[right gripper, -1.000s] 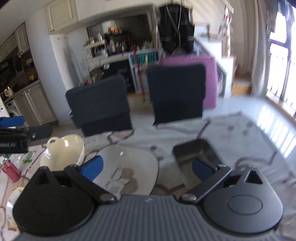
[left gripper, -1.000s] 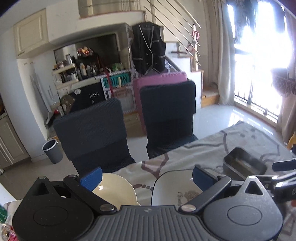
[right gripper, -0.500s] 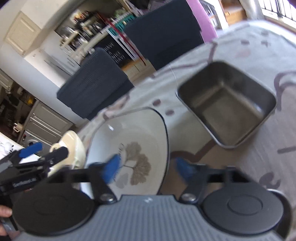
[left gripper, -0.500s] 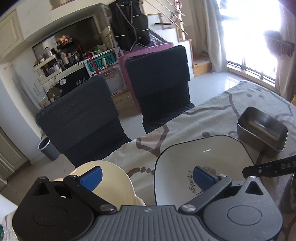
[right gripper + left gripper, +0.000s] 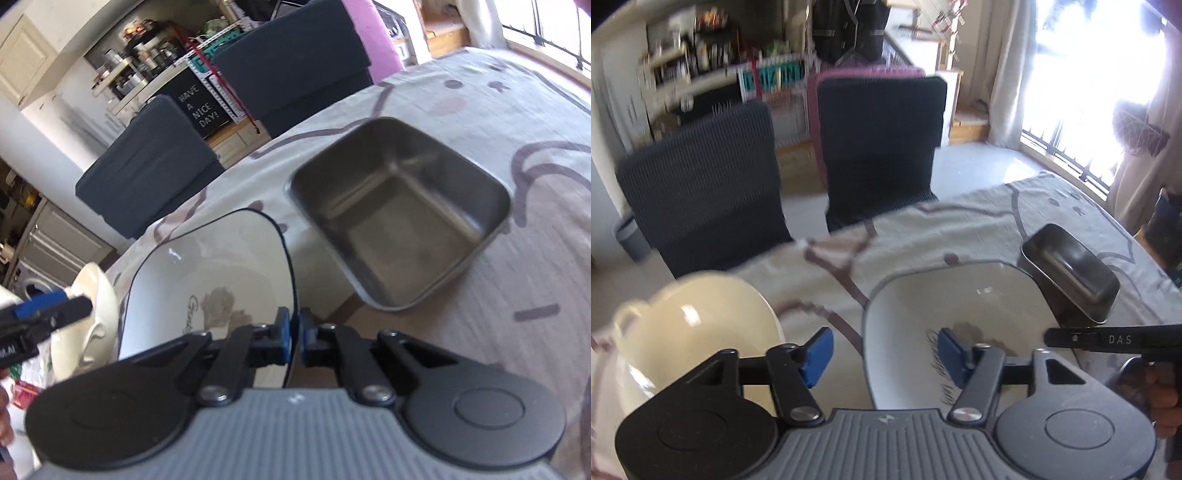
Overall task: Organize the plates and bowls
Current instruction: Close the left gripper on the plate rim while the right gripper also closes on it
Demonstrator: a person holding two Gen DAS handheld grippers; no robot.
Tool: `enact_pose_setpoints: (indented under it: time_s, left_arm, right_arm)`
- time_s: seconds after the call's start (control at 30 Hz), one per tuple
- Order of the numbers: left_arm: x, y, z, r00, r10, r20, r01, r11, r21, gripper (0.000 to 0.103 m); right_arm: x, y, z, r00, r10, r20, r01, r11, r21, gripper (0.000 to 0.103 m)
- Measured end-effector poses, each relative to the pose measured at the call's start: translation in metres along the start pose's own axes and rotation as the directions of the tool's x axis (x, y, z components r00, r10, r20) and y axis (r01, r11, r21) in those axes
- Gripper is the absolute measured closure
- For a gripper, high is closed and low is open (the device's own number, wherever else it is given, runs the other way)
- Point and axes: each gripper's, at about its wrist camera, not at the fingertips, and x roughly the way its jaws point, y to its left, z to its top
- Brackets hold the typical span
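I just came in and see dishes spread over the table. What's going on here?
A person is sorting tableware with two handheld grippers. The right gripper has its fingers shut on the near rim of the white square plate. The left gripper straddles that plate's left rim, its fingers closing but not yet pressing. A cream bowl sits left of the plate and an empty steel tray right of it, all on the patterned tablecloth.

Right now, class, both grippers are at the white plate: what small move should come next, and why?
Probably let the left gripper finish closing on the plate's left rim, which sits between its pads untouched. The right gripper already pinches the right rim.
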Motion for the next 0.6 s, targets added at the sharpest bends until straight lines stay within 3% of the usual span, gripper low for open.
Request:
enact_pose_setpoints:
  time_s: [0.2,0.37,0.43,0.5,0.6]
  left_arm:
    - [0.030,0.000,-0.014,0.994,0.012,-0.112,-0.020,0.998,-0.067,0.058]
    - [0.041,0.012,-0.023,0.993,-0.007,-0.121,-0.009,0.991,-0.137,0.067]
    - [0.042,0.014,-0.024,0.994,-0.021,-0.112,0.003,0.987,-0.160,0.077]
    - [0.043,0.014,-0.022,0.993,-0.019,-0.116,0.002,0.988,-0.152,0.077]
    - [0.044,0.013,-0.022,0.992,-0.004,-0.129,-0.012,0.992,-0.122,0.086]
  right_arm:
    - [0.007,-0.003,-0.002,1.000,0.018,0.008,-0.018,1.000,-0.015,0.098]
    - [0.002,-0.015,0.000,0.999,0.033,0.001,-0.033,0.999,-0.003,0.097]
    - [0.001,-0.016,-0.001,0.999,0.035,-0.002,-0.035,0.999,-0.002,0.097]
    - [0.001,-0.017,0.001,0.999,0.033,-0.006,-0.033,0.999,-0.001,0.097]
    - [0.006,-0.014,0.004,1.000,0.024,-0.012,-0.024,1.000,-0.019,0.095]
